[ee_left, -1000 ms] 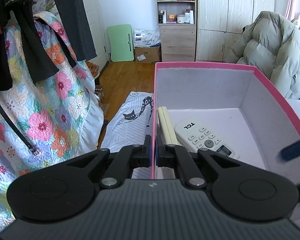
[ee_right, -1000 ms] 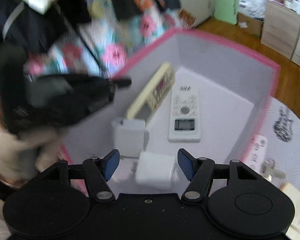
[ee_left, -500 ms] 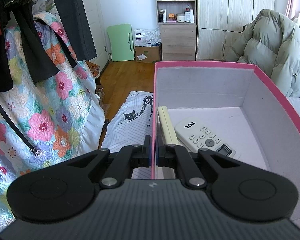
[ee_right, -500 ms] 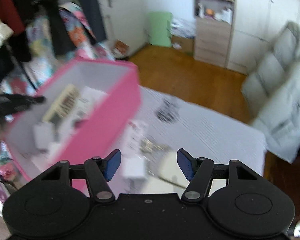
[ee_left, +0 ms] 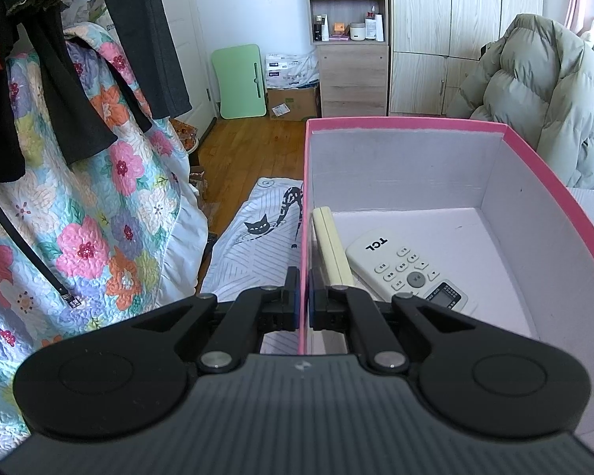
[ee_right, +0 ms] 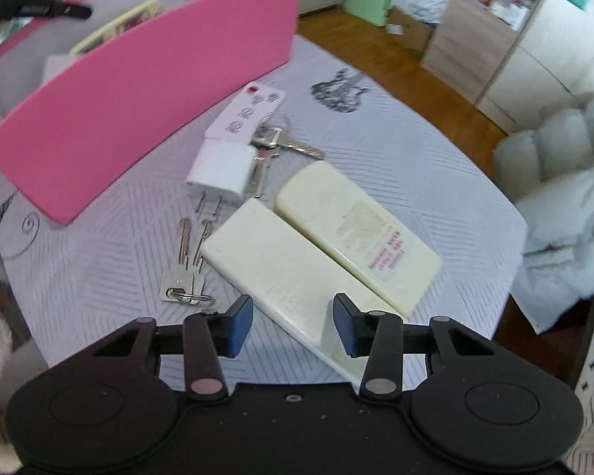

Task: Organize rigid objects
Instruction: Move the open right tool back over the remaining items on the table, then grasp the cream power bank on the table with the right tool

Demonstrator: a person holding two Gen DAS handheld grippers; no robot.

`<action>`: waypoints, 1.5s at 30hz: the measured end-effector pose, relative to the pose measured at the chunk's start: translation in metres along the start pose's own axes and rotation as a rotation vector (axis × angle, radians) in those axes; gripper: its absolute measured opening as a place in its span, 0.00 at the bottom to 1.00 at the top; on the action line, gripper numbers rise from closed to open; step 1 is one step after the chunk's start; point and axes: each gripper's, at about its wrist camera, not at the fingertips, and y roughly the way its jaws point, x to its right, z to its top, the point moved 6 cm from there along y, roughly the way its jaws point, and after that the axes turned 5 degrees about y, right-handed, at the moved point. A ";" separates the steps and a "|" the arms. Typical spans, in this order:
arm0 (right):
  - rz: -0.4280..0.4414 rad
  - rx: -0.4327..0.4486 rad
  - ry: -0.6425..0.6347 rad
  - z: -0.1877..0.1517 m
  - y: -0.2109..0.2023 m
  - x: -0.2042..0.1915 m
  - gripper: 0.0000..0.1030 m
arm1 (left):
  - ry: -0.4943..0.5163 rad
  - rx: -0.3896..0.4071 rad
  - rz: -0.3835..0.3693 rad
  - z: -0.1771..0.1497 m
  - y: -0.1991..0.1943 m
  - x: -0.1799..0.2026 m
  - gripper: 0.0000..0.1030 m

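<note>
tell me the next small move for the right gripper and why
Probably lower a little and finish closing: the right gripper has its jaws closing astride the near cream remote, pads not yet touching. The left gripper pinches the pink box wall.

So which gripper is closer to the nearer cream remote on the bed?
Right. The right gripper is over the nearer cream remote, jaws closing with its end between them, not pressing yet. The left gripper is away, clamped on the pink box wall.
</note>
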 end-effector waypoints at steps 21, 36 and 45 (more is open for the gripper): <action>0.118 -0.073 -0.366 0.035 0.019 -0.039 0.69 | 0.023 -0.013 0.012 -0.001 0.000 0.004 0.04; 0.098 -0.039 0.066 0.045 0.026 -0.017 0.66 | 0.018 -0.014 0.010 -0.001 0.001 0.004 0.04; 0.164 -0.099 -0.044 0.040 0.033 -0.013 0.74 | 0.012 -0.011 0.008 0.000 0.000 0.003 0.04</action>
